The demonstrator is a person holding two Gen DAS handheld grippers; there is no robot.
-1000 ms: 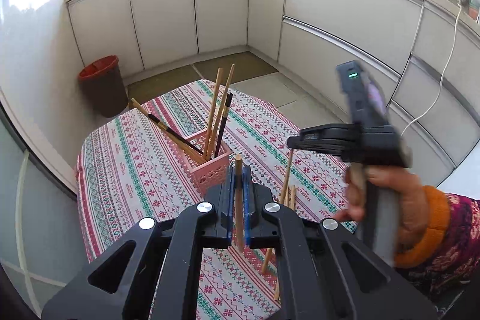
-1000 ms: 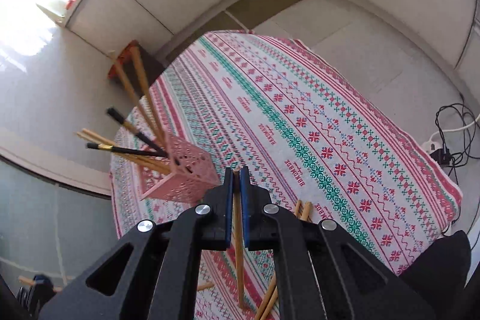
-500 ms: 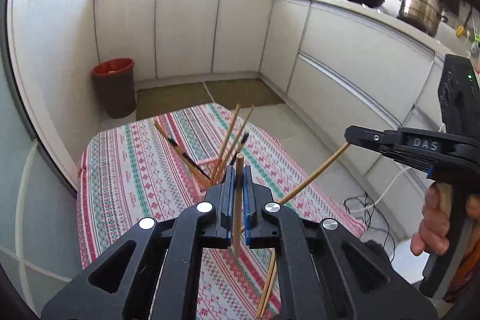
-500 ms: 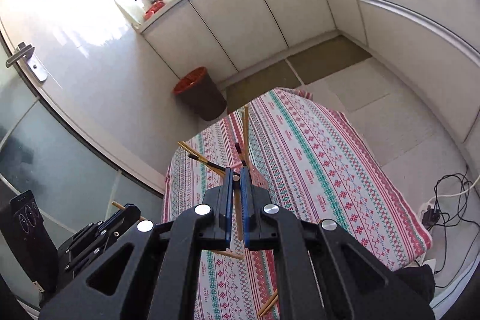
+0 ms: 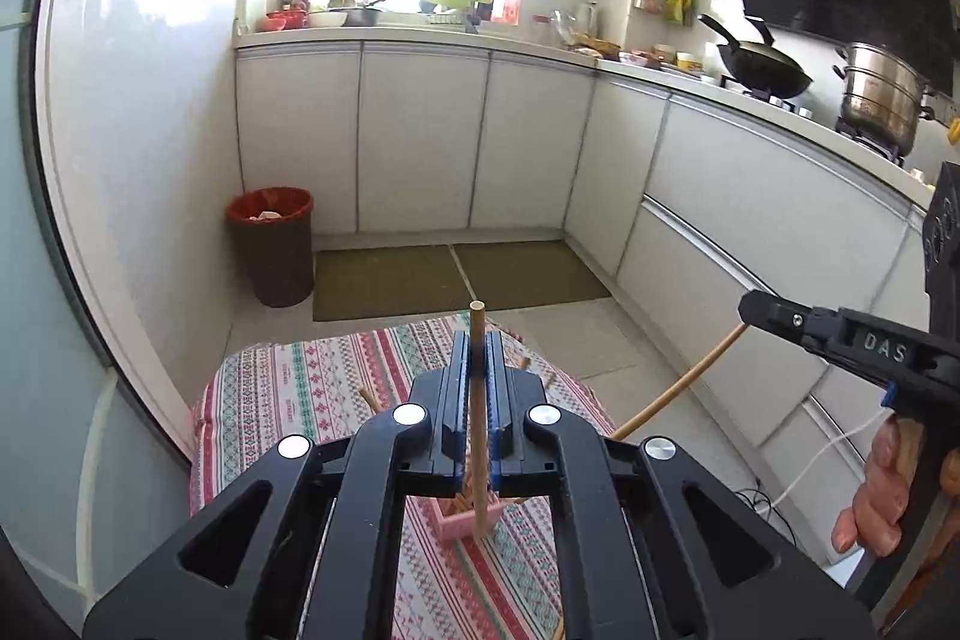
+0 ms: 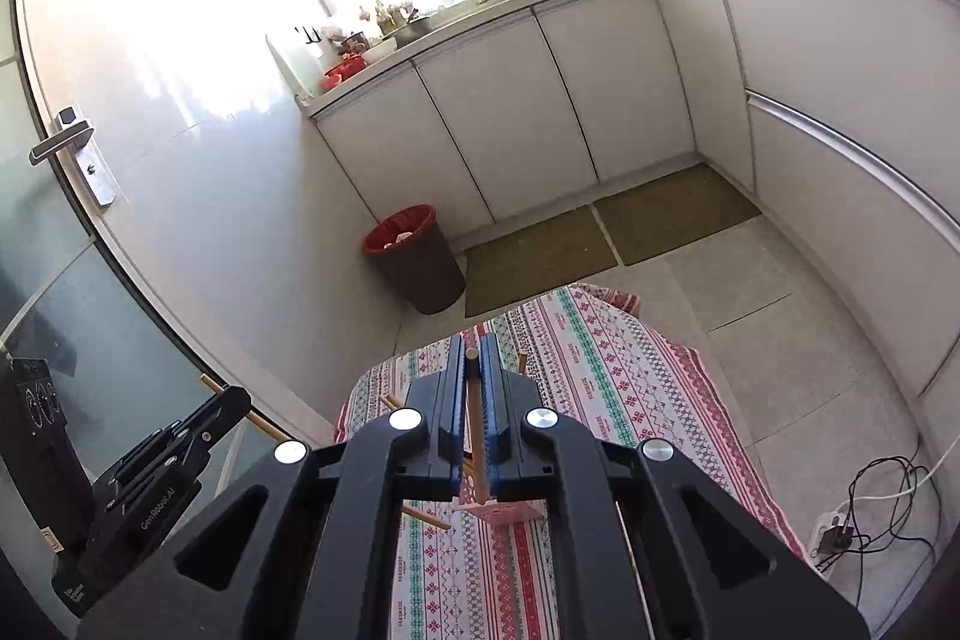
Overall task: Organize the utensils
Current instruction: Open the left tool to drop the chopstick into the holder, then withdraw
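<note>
My left gripper (image 5: 478,340) is shut on a wooden chopstick (image 5: 478,436) that stands nearly upright, its lower end over the pink holder (image 5: 465,519) on the table. My right gripper (image 6: 473,346) is shut on another wooden chopstick (image 6: 477,436), also held above the pink holder (image 6: 498,513). The right gripper shows in the left wrist view (image 5: 750,309) with its chopstick (image 5: 678,388) slanting down toward the holder. The left gripper shows at the lower left of the right wrist view (image 6: 231,400). Other chopsticks in the holder are mostly hidden behind the jaws.
The table wears a red, green and white patterned cloth (image 5: 300,388), seen also in the right wrist view (image 6: 612,376). A red-rimmed bin (image 5: 271,244) stands on the floor beyond it. White cabinets (image 5: 420,136) line the far wall. Cables (image 6: 864,514) lie on the floor at right.
Both grippers have lifted high above the table and tilted up, each still holding its chopstick. The holder has dropped from the middle of the views to below the jaws.
</note>
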